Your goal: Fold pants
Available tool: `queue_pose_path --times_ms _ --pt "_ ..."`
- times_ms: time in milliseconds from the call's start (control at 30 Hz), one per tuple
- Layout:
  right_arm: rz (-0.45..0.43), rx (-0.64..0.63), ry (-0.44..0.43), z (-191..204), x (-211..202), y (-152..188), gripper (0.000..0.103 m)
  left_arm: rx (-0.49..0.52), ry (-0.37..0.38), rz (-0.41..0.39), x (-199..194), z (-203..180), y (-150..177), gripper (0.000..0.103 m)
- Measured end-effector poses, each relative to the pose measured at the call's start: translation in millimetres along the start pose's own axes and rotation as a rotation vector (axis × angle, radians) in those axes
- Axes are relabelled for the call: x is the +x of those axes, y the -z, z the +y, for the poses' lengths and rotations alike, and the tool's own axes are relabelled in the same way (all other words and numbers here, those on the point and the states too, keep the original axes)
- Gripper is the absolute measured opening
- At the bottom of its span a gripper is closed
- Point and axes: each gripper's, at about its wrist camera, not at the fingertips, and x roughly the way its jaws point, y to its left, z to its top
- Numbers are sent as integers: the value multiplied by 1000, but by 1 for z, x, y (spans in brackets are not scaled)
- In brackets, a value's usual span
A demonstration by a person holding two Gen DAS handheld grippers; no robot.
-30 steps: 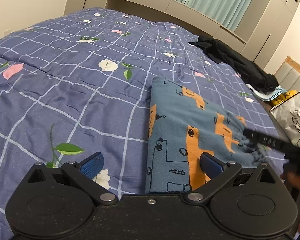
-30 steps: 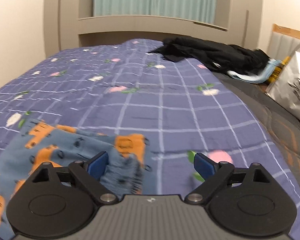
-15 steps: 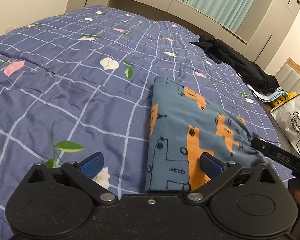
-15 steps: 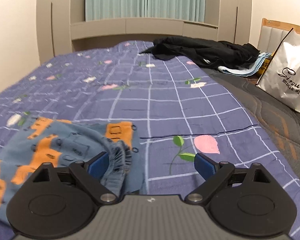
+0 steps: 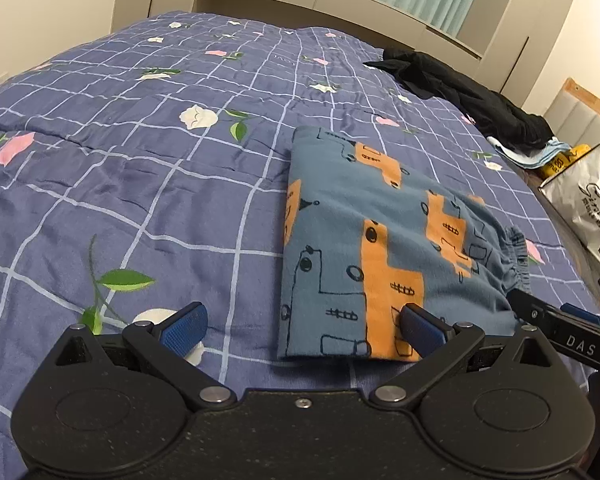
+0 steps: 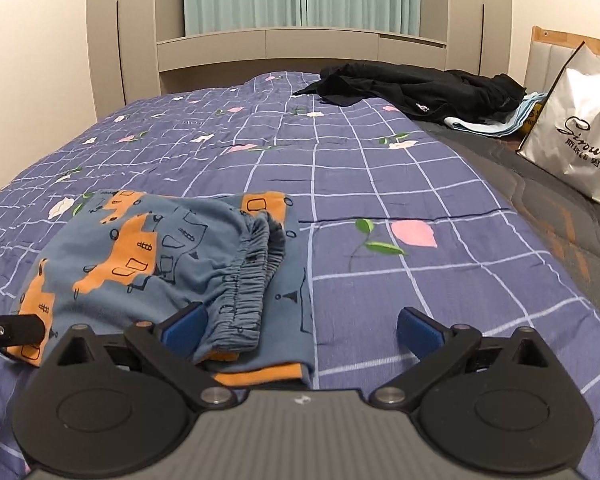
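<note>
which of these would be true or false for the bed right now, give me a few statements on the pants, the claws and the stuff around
1. The pants lie folded on the bedspread. True.
2. The left claw is shut on the pants. False: its fingers are spread wide, holding nothing.
3. The elastic waistband is visible on top of the folded pants. True.
4. The right claw grips the waistband. False: it is open, with only one finger over the fabric.
5. The black clothing lies on top of the pants. False: it lies apart, at the far side of the bed.
6. A white shopping bag stands past the bedspread's edge. True.
</note>
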Motion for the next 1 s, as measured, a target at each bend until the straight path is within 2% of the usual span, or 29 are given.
queue_pose_path --times_ms 300,600,800,1000 --pt "-16 1 7 -2 -2 7 103 19 -4 8 -4 -2 3 102" --pt "-44 -43 53 4 -6 11 103 20 -4 11 -7 -1 3 102" --pt "-33 7 1 -6 -7 8 103 -27 2 -1 -13 1 -3 102" --pt "-32 39 -32 -12 -10 9 103 -31 -6 -18 -13 0 -11 102"
